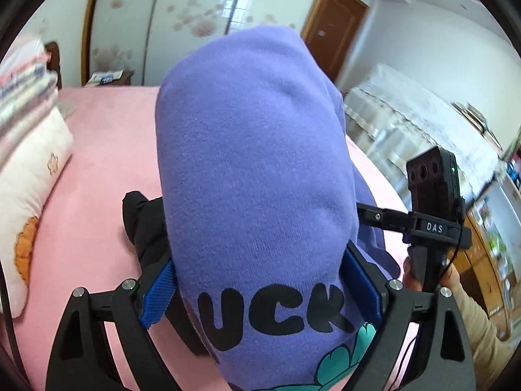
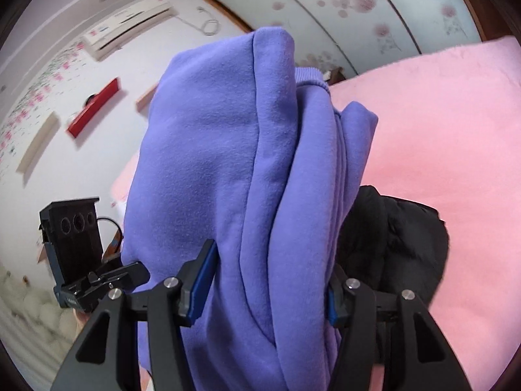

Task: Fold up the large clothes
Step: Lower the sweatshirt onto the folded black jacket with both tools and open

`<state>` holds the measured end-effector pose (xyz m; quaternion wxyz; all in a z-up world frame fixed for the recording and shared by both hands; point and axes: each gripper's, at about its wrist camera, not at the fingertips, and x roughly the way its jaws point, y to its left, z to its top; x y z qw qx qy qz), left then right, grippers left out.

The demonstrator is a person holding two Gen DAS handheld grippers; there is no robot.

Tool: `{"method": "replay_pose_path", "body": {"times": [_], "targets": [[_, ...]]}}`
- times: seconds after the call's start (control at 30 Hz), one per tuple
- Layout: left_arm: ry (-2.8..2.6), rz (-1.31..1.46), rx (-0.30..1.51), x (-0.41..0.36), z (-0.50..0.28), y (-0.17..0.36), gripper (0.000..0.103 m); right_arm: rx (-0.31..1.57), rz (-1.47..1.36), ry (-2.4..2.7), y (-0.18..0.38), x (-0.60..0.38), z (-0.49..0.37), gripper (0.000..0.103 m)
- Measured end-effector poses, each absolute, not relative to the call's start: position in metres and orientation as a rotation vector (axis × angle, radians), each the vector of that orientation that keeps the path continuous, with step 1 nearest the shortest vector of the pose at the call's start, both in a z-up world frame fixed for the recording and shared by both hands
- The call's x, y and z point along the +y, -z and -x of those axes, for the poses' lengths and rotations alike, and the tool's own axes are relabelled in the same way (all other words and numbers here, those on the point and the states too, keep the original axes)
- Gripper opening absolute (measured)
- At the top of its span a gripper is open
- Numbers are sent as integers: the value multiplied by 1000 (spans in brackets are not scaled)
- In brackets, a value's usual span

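Bedroom w/ a pink bed (image 1: pixel 97 163), floral wardrobe doors (image 1: pixel 182 9) at the far side, pillows (image 1: pixel 29 176) at left. A purple sweatshirt (image 1: pixel 254 169) is bunched into a thick folded bundle and held up off the bed between both tools. Left gripper (image 1: pixel 260 296) is closed approx. to the bundle's width, blue pads (image 1: pixel 159 293) pressing its sides near the black "UCK" print. Right gripper (image 2: pixel 263 283) is likewise clamped on stacked layers, seams and a ribbed cuff showing. Probably lifted as a finished fold so it can be carried or set down w/o spreading. Bundle's long axis runs away from each camera, far end pointing toward the wardrobe. A black garment (image 2: pixel 390 238) lies on the bed just beneath, right of the sweatshirt in the right wrist view.
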<state>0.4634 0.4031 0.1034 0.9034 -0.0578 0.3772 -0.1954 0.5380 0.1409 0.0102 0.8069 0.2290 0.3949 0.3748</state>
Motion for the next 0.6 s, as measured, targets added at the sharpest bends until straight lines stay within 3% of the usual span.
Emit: {"method": "replay_pose_path", "body": {"times": [0.17,0.3,0.37,0.6], "targets": [[373,240,883,431,-534,-7,92,984,-510,-689,72,160,-574,55],[305,403,929,433,-557,74,103,1021,-510,-625,131,156,-577,55],[328,498,929,439,-559,94,103,1012,-504,-615,145,157,-575,55],[298,436,935,411,-563,114,103,1024,-531,-580,178,159,-577,58]]}}
